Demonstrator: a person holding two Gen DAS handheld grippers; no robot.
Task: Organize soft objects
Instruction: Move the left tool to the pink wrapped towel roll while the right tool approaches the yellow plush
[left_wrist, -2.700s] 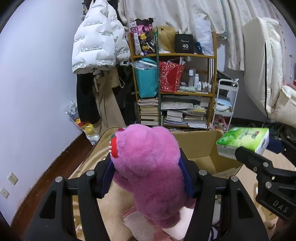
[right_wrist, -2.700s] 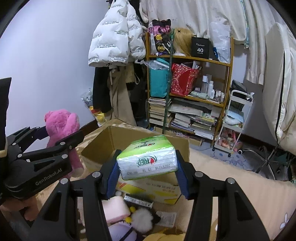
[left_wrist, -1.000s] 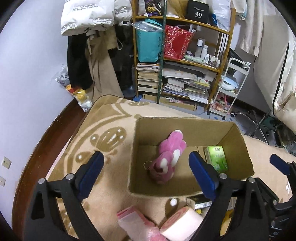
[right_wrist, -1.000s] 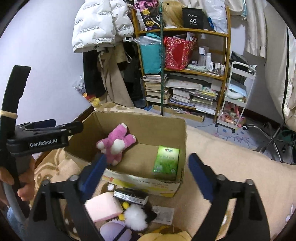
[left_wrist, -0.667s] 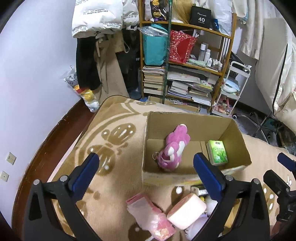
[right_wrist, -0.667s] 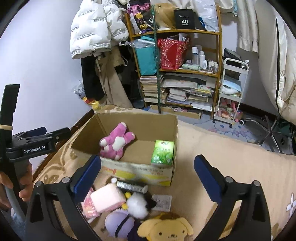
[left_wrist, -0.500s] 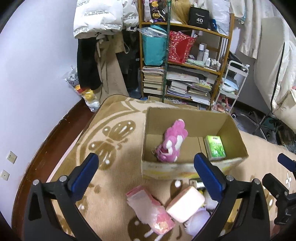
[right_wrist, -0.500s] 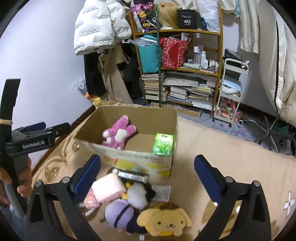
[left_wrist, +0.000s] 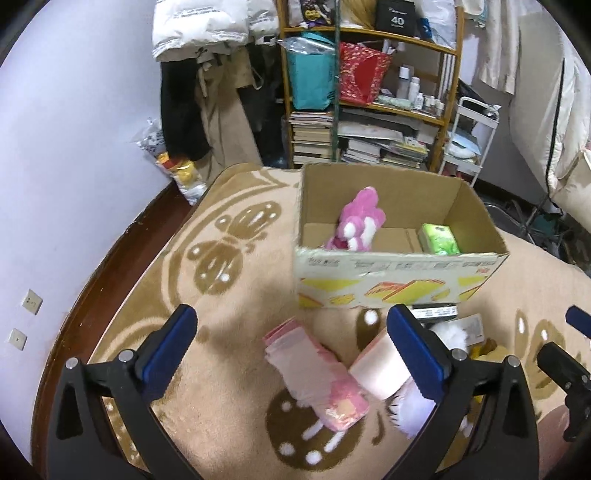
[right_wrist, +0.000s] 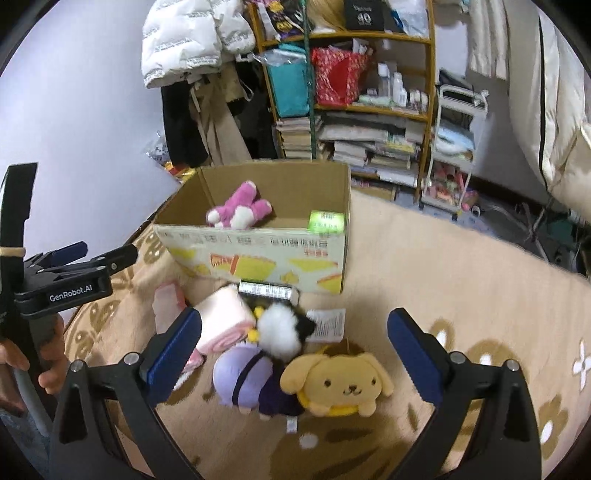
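Observation:
A cardboard box (left_wrist: 399, 275) (right_wrist: 255, 258) stands on the rug. A pink plush (left_wrist: 356, 225) (right_wrist: 240, 210) and a green tissue pack (left_wrist: 439, 238) (right_wrist: 327, 220) lie in it. In front of it lie a pink packet (left_wrist: 317, 373), a pink roll plush (right_wrist: 221, 319) (left_wrist: 380, 369), a black-and-white plush (right_wrist: 282, 328), a purple plush (right_wrist: 242, 376) and a yellow dog plush (right_wrist: 340, 380). My left gripper (left_wrist: 291, 339) is open above the pink packet. My right gripper (right_wrist: 295, 339) is open above the plush pile.
A wooden shelf (left_wrist: 369, 92) with books and bags stands behind the box. Coats (right_wrist: 192, 74) hang at the back left. A white cart (right_wrist: 454, 147) stands to the shelf's right. Bare wooden floor (left_wrist: 110, 258) borders the rug on the left.
Both grippers let go of the pink plush and the tissue pack into the box, opened, then drew back and down over the items lying in front of the box.

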